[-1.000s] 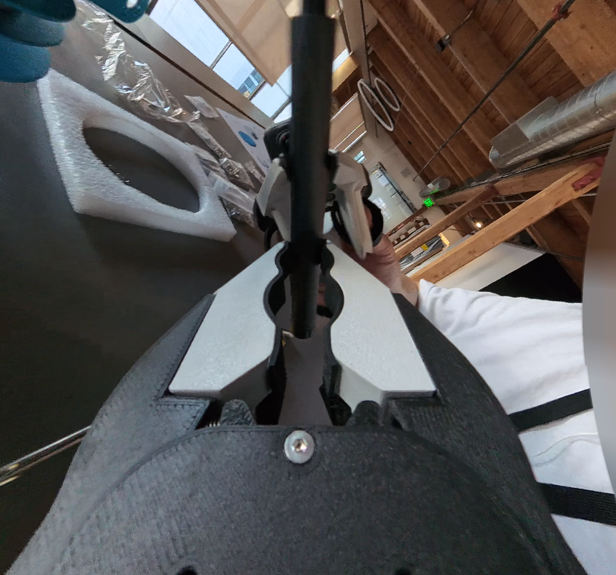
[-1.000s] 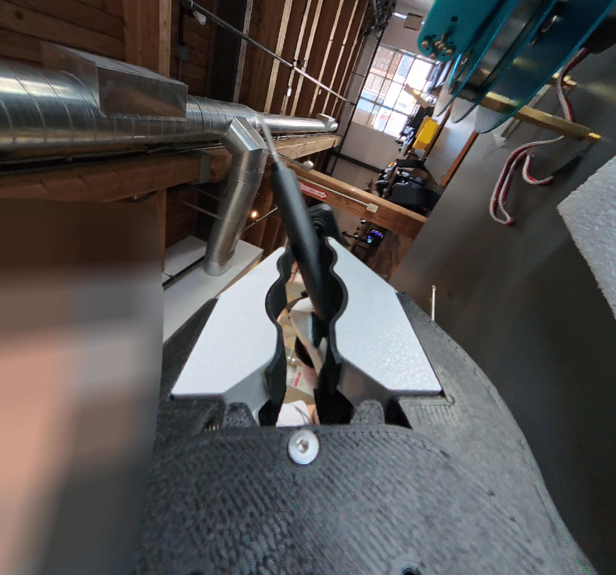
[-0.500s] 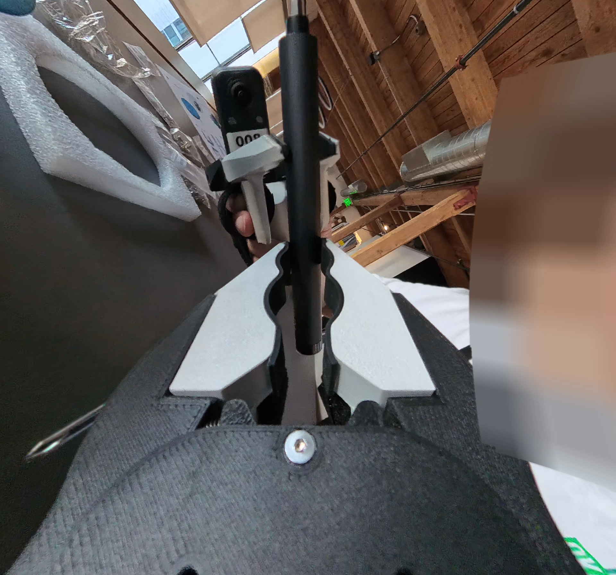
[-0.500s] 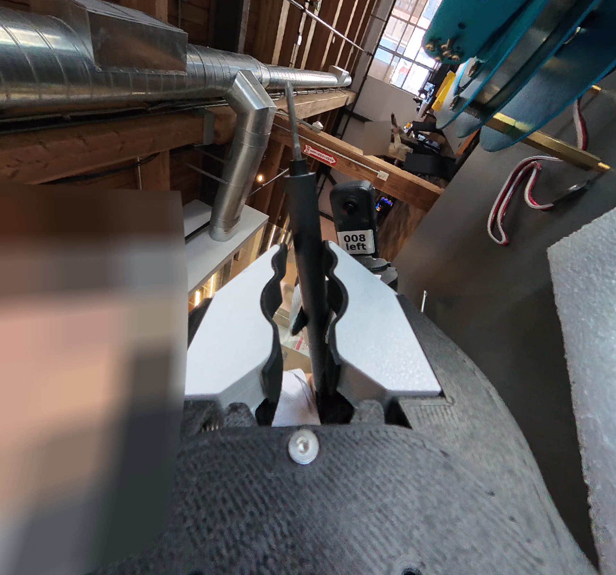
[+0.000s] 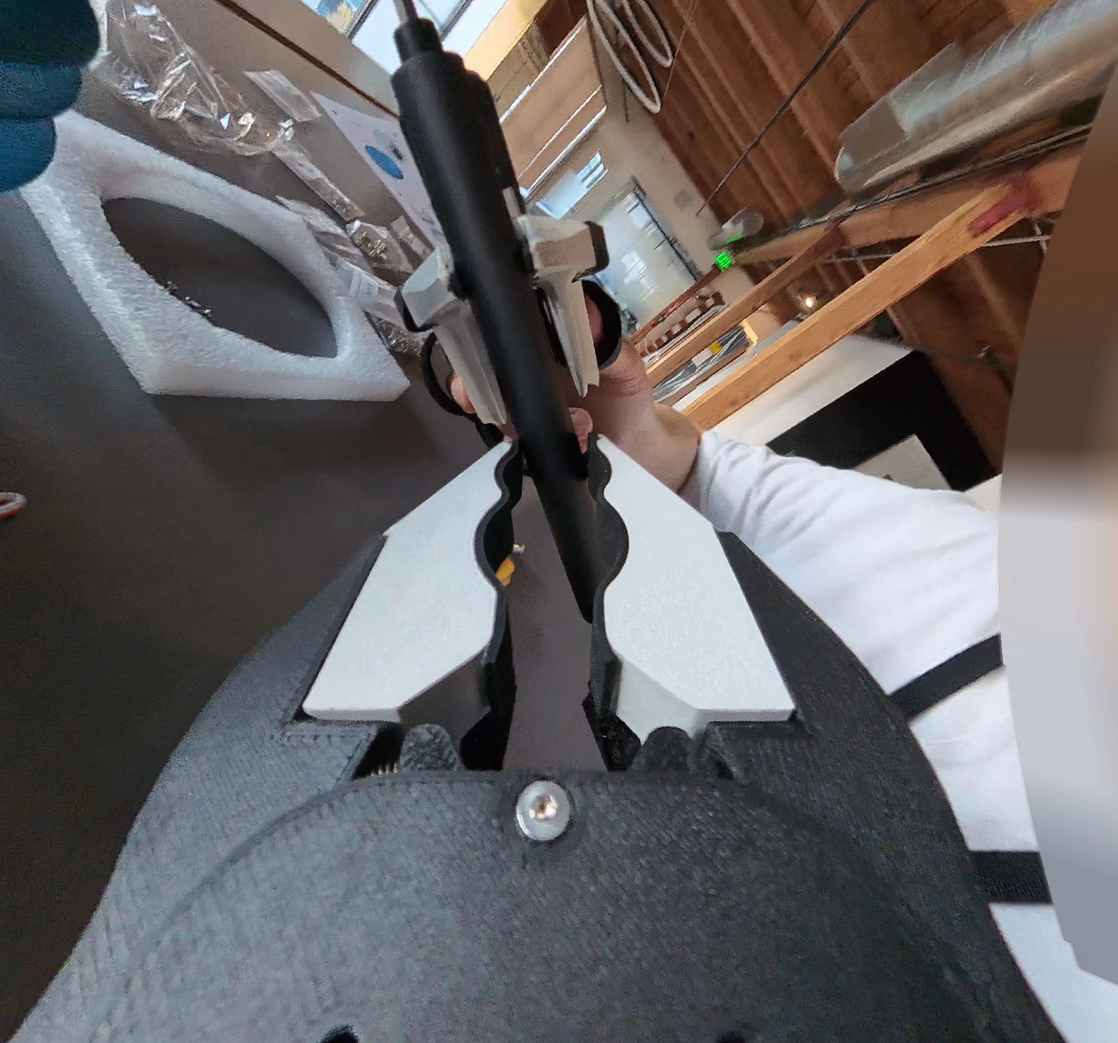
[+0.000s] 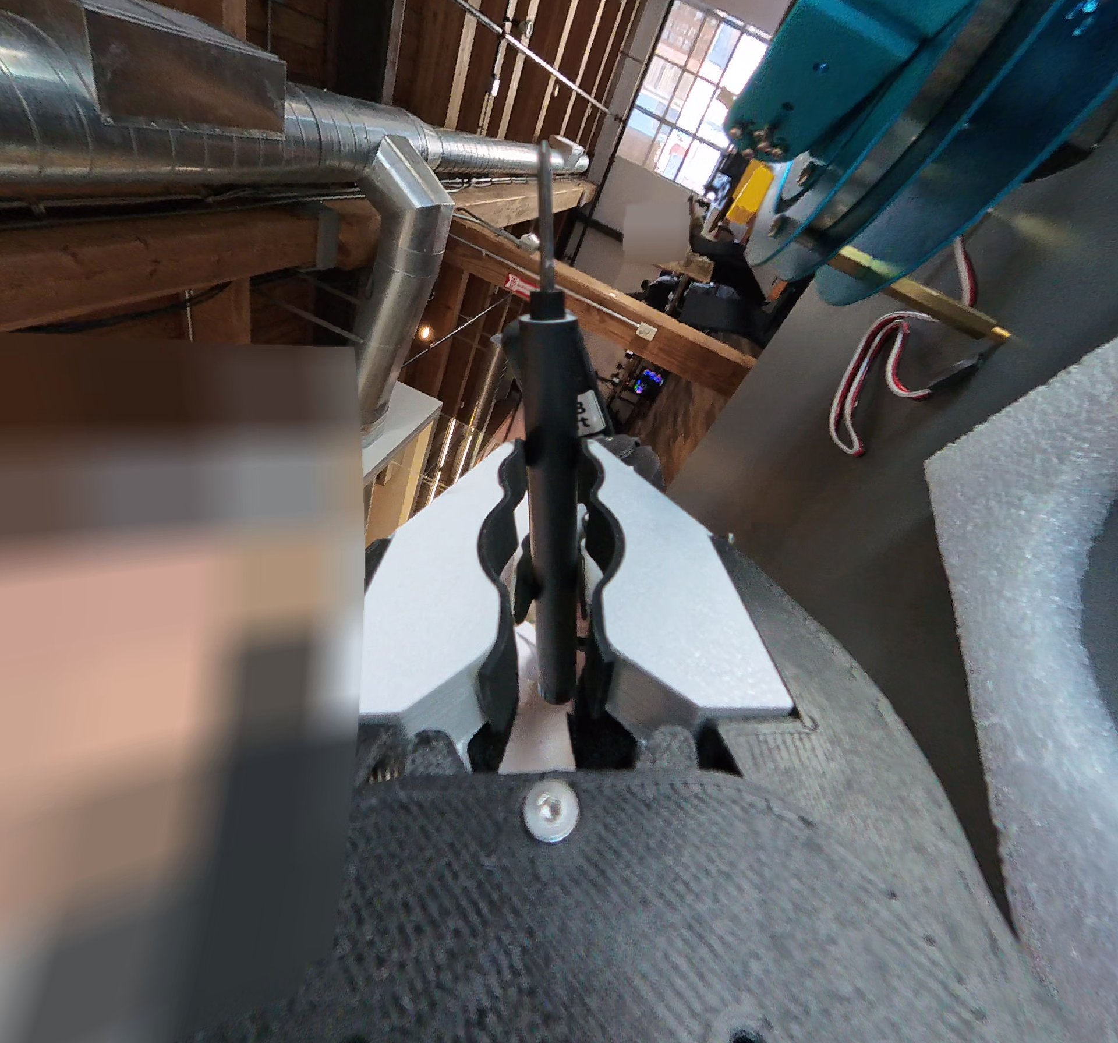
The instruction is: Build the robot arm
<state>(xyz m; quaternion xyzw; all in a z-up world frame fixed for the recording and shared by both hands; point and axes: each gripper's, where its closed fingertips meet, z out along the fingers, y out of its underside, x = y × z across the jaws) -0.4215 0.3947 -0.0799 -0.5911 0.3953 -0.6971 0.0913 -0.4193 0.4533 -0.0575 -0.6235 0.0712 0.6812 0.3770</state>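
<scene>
Left gripper [image 5: 553,451] fingers spread since half a second back, when they clamped black-handled tool [image 5: 484,239]; handle now tilted, lower end leaning loose against one pad. Right gripper [image 6: 552,451] pinches the handle between its fingertips, thin metal shaft pointing away toward ceiling. My read: right carries the whole weight, which is why left can sit slack around it. Both grippers face each other, tool bridging them above dark table [image 5: 151,530]. White foam frame [image 5: 242,360] lies well apart, crumpled plastic bags [image 5: 181,88] beyond it.
</scene>
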